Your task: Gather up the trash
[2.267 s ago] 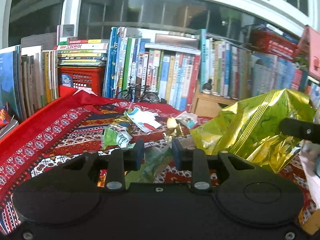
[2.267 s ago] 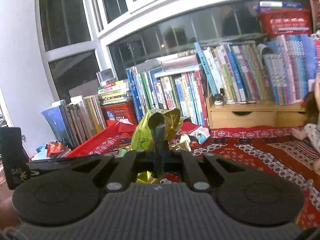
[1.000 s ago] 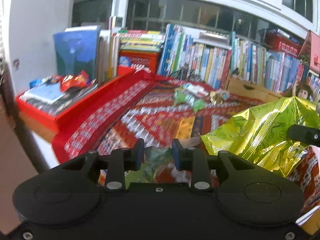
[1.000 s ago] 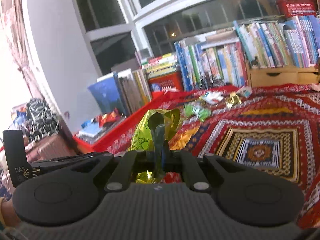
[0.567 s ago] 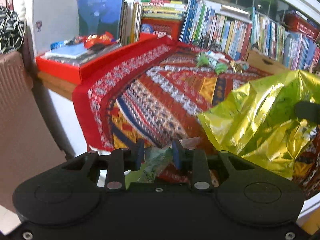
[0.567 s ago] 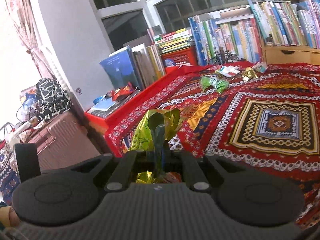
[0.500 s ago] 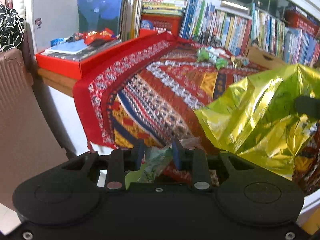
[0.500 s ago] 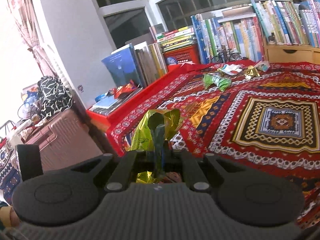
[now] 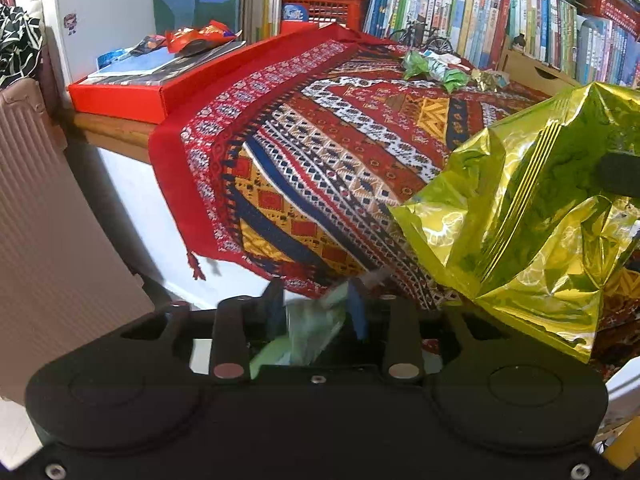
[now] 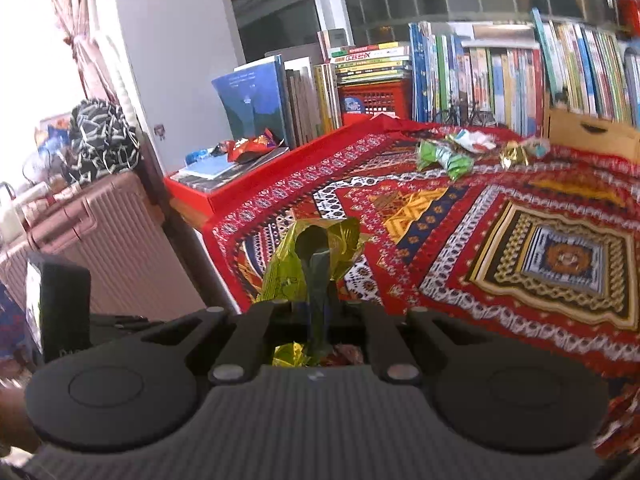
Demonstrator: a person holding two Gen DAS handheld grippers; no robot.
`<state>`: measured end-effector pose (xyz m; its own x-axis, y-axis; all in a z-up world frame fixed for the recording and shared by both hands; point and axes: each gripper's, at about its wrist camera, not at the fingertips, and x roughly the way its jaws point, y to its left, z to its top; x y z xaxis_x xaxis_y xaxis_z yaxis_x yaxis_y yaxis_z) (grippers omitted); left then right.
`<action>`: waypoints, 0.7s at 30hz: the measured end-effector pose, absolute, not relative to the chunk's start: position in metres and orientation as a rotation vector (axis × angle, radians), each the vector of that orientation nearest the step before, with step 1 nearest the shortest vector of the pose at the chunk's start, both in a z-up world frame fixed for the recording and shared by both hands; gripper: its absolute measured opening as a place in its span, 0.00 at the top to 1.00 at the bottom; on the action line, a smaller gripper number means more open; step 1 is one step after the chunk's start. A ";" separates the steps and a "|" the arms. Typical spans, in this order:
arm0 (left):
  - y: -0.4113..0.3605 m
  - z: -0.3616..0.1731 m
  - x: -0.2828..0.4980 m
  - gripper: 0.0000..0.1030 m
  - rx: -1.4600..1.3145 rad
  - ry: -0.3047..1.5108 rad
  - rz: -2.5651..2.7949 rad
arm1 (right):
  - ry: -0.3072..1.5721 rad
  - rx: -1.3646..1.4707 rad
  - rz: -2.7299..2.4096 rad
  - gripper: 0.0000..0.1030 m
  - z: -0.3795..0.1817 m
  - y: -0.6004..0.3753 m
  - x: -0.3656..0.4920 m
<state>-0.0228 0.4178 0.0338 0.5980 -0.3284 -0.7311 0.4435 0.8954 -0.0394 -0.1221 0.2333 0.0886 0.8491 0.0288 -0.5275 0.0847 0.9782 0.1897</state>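
Observation:
My left gripper [image 9: 315,307] is shut on a crumpled green wrapper [image 9: 310,330], held off the front left corner of the table. Just to its right hangs a large gold-green foil bag [image 9: 520,220]. My right gripper [image 10: 318,300] is shut on the bag's pinched top [image 10: 288,272]. More trash lies far back on the patterned red tablecloth [image 10: 460,240]: green wrappers [image 10: 440,156], a white and red wrapper [image 10: 474,140] and a gold wrapper [image 10: 514,154]. In the left wrist view the green wrappers [image 9: 432,68] lie near the books.
A pink ribbed suitcase [image 9: 48,220] stands left of the table. A red box [image 9: 160,88] holding books and a red snack bag [image 9: 200,38] sits at the table's left end. Rows of books [image 10: 480,76], a red basket [image 10: 376,98] and a wooden drawer box [image 10: 592,132] line the back.
Both grippers have pulled back from the table and swung left and downward, each keeping its hold. The table's left corner and the suitcase have come into view.

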 end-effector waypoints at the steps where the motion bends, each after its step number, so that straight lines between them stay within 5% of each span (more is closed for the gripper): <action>1: 0.417 0.034 -0.023 0.57 0.158 0.808 -0.452 | 0.557 0.217 -0.031 0.93 0.089 0.233 -0.122; 7: 0.414 0.033 -0.018 0.35 0.191 0.796 -0.447 | 0.561 0.229 -0.048 0.93 0.088 0.227 -0.121; 11: 0.422 0.037 -0.014 0.00 0.190 0.765 -0.370 | 0.583 0.222 -0.028 0.93 0.084 0.230 -0.118; 21: 0.464 0.049 0.007 0.00 0.089 0.739 -0.247 | 0.666 0.162 0.070 0.86 0.064 0.253 -0.097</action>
<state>0.0067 0.4636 0.0489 0.7114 -0.1914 -0.6762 0.2537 0.9673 -0.0068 -0.0968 0.2532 0.0639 0.7847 0.1166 -0.6088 -0.0127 0.9850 0.1722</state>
